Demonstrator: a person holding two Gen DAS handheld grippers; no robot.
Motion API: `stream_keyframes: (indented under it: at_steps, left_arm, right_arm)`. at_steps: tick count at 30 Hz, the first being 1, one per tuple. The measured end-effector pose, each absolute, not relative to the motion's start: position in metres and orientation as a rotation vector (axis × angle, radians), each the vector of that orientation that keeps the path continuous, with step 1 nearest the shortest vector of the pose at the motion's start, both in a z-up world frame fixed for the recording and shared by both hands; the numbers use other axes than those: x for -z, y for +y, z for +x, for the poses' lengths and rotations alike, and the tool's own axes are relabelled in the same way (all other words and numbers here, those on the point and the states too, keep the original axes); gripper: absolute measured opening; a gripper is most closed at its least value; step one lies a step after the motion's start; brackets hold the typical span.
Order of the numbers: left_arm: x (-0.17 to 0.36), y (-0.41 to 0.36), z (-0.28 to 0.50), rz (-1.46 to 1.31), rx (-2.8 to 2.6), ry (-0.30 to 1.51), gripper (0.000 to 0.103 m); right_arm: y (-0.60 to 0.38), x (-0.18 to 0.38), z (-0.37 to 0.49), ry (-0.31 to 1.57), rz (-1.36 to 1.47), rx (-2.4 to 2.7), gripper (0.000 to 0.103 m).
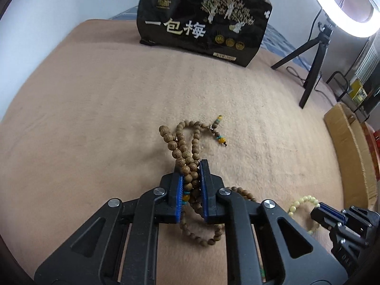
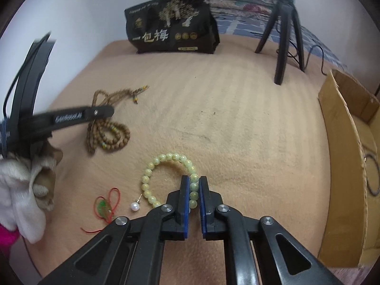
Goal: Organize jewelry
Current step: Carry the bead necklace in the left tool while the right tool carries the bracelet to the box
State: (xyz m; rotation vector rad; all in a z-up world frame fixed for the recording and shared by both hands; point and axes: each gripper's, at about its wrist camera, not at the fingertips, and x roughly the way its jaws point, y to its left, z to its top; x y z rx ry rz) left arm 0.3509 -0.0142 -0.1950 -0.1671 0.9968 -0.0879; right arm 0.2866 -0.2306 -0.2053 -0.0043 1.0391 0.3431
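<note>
A long strand of brown wooden beads (image 1: 184, 142) with amber and teal accents lies bunched on the beige blanket (image 1: 95, 118). My left gripper (image 1: 192, 166) is shut on several loops of it. The same wooden beads (image 2: 108, 133) show in the right wrist view, with the left gripper (image 2: 104, 111) over them. A pale yellow bead bracelet (image 2: 163, 161) lies nearer, and my right gripper (image 2: 194, 180) is shut on its right side. The bracelet (image 1: 301, 201) and the right gripper (image 1: 318, 211) appear at the lower right of the left wrist view.
A pearl earring (image 2: 135, 205) and a green charm on red cord (image 2: 104, 207) lie left of the bracelet. A black snack bag (image 1: 204, 21) stands at the back. A ring-light tripod (image 1: 313, 66) and an open cardboard box (image 2: 344, 166) stand on the right.
</note>
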Motion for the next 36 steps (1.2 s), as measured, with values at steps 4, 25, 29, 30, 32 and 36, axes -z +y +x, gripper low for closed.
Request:
stream_keyframes:
  at_steps: [4,25,29,30,32,36]
  left_arm:
    - [0.179,-0.008,0.339,-0.173,0.104,0.961,0.011]
    - [0.086,-0.025,0.257,-0.164,0.302,0.828,0.011]
    - [0.076,-0.041,0.249,-0.169,0.353,0.819,0.011]
    - [0.073,-0.048,0.247,-0.167,0.369,0.815,0.011]
    - [0.069,-0.058,0.245,-0.162,0.389,0.808,0.011]
    - [0.062,-0.084,0.246,-0.151,0.428,0.801,0.011]
  right_arm:
    - [-0.238,0.195,0.281,1.018,0.037,-0.345,0.005]
    - [-0.263,0.107,0.234,0.841,0.048,-0.338,0.005]
    - [-0.281,0.093,0.222,0.811,0.075,-0.316,0.005]
    - [-0.286,0.090,0.220,0.804,0.077,-0.308,0.005]
    - [-0.297,0.084,0.215,0.792,0.079,-0.291,0.005]
    - [-0.324,0.075,0.207,0.773,0.085,-0.250,0.005]
